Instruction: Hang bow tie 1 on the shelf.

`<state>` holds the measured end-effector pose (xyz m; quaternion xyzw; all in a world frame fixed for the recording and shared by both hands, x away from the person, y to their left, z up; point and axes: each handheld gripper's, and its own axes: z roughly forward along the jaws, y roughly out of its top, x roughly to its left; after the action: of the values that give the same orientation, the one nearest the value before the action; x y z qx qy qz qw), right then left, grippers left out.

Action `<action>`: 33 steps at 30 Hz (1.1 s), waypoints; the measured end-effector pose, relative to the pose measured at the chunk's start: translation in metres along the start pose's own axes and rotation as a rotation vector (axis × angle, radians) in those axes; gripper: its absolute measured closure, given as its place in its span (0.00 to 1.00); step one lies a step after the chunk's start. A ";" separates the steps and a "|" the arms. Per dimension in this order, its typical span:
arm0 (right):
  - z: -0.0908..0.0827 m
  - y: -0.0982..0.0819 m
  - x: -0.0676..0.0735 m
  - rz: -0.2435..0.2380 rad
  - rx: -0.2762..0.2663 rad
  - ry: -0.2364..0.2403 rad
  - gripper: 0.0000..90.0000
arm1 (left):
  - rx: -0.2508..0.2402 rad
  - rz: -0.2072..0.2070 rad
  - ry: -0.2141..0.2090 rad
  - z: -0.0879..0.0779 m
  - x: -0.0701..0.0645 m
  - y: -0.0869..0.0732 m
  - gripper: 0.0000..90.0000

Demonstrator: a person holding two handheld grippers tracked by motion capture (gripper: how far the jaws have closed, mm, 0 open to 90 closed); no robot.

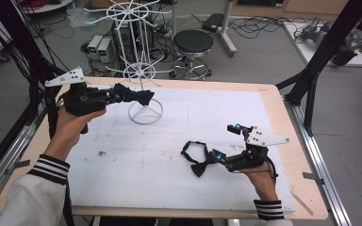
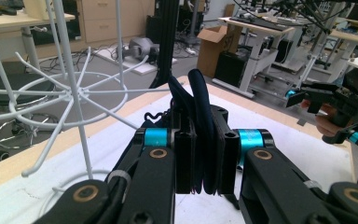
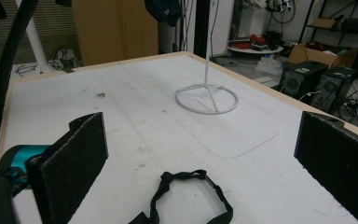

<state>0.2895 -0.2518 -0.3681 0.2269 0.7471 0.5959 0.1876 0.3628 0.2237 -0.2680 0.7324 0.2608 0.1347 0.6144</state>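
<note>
My left gripper (image 1: 122, 95) is raised over the table's far left, shut on a dark bow tie (image 1: 141, 96). In the left gripper view the folded tie (image 2: 200, 98) stands pinched between the jaws (image 2: 200, 154), close to the white wire rack (image 2: 70, 93). The rack (image 1: 139, 70) stands on a ring base (image 1: 145, 112). A second black bow tie with a looped strap (image 1: 195, 157) lies on the white mat. My right gripper (image 1: 225, 141) is open beside it. In the right gripper view the strap (image 3: 191, 191) lies between the wide-apart pads (image 3: 81, 158).
The white mat (image 1: 169, 188) covers a wooden table with a bare rim (image 1: 283, 117). Black frame posts (image 1: 320, 61) rise at the right and left edges. A round stool (image 1: 193, 44), boxes and cables sit on the floor beyond.
</note>
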 end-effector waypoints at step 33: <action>-0.008 -0.009 -0.002 0.017 -0.031 -0.026 0.02 | 0.108 -0.004 0.091 0.034 0.015 0.020 0.90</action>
<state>0.2857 -0.2607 -0.3751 0.2381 0.7332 0.6060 0.1959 0.3970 0.2018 -0.2574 0.7572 0.2967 0.1525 0.5616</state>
